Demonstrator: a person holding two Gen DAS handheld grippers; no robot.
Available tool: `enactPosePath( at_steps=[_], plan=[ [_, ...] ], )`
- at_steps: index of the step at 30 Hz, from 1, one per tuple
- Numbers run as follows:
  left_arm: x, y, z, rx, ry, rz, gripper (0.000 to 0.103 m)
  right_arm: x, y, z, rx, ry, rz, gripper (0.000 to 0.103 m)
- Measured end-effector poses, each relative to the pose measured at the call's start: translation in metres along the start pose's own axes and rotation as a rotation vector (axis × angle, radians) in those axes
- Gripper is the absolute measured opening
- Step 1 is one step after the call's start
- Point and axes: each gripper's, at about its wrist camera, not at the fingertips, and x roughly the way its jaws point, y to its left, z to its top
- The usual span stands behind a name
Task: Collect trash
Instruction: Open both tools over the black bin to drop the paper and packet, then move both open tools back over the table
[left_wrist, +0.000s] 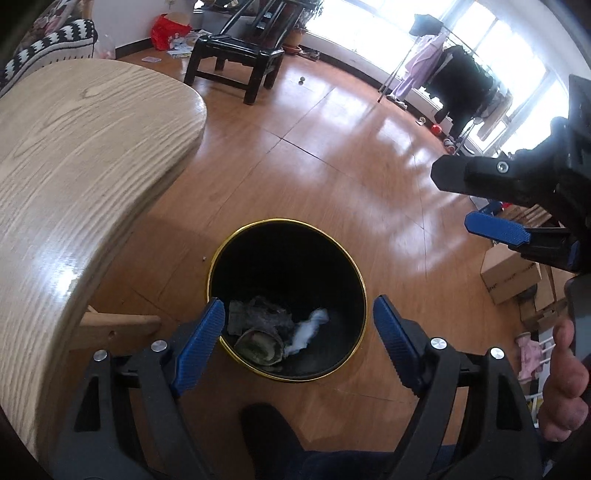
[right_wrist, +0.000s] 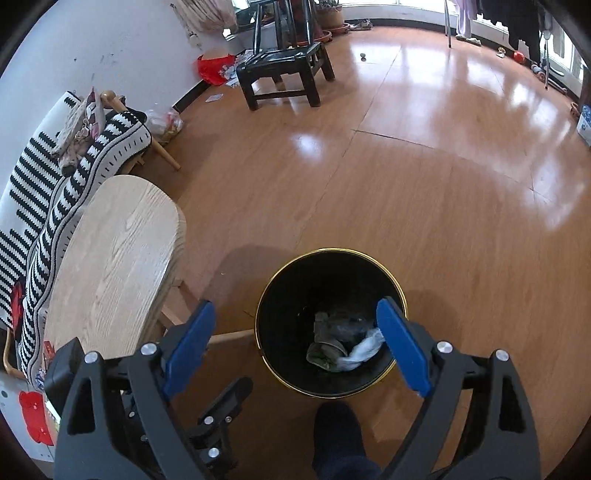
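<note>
A black trash bin with a gold rim (left_wrist: 221, 254) stands on the wooden floor; it also shows in the right wrist view (right_wrist: 263, 306). Inside lie crumpled grey-brown trash (left_wrist: 258, 317) and a white tissue (left_wrist: 308, 330), seen too in the right wrist view (right_wrist: 364, 349). My left gripper (left_wrist: 297, 345) is open and empty, held above the bin's near side. My right gripper (right_wrist: 295, 349) is open and empty, above the bin's left rim; it also shows at the right of the left wrist view (left_wrist: 458, 199).
A light wooden table (left_wrist: 74, 177) stands left of the bin, also in the right wrist view (right_wrist: 110, 266). A black chair (right_wrist: 284, 70) stands further back. A striped sofa (right_wrist: 40, 206) is at the left. Cardboard boxes (left_wrist: 513, 273) lie at the right. My foot (right_wrist: 338, 432) is below the bin.
</note>
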Motion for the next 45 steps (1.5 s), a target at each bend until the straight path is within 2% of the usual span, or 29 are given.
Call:
enactPosePath(
  at_steps=[5, 10, 15, 19, 23, 26, 32, 37, 41, 45],
  plan=[
    [-0.014, 0.006, 0.0, 0.006, -0.02, 0.012, 0.083, -0.004, 0.01, 0.001, -0.032, -0.021, 0.002, 0.087],
    [-0.052, 0.02, 0.0, -0.012, -0.06, 0.053, 0.088, -0.011, 0.033, 0.004, -0.077, -0.048, 0.038, 0.091],
    [-0.114, 0.045, -0.005, -0.034, -0.13, 0.138, 0.088, -0.02, 0.087, -0.002, -0.19, -0.095, 0.072, 0.093],
    [-0.174, 0.074, -0.02, -0.065, -0.169, 0.23, 0.089, -0.022, 0.144, -0.016, -0.305, -0.088, 0.137, 0.093],
    [-0.239, 0.114, -0.048, -0.125, -0.223, 0.299, 0.091, -0.02, 0.203, -0.039, -0.414, -0.056, 0.203, 0.093],
    [-0.292, 0.147, -0.078, -0.173, -0.28, 0.378, 0.092, -0.019, 0.255, -0.066, -0.513, -0.034, 0.244, 0.093],
    [-0.39, 0.229, -0.158, -0.335, -0.369, 0.602, 0.092, -0.019, 0.355, -0.13, -0.699, 0.01, 0.353, 0.093],
    [-0.442, 0.278, -0.229, -0.468, -0.367, 0.782, 0.092, -0.02, 0.426, -0.194, -0.842, 0.052, 0.434, 0.093],
    [-0.468, 0.305, -0.276, -0.577, -0.363, 0.825, 0.092, -0.019, 0.461, -0.232, -0.935, 0.066, 0.463, 0.093],
    [-0.483, 0.317, -0.295, -0.627, -0.369, 0.829, 0.092, -0.014, 0.486, -0.258, -0.997, 0.077, 0.476, 0.092]
  ],
)
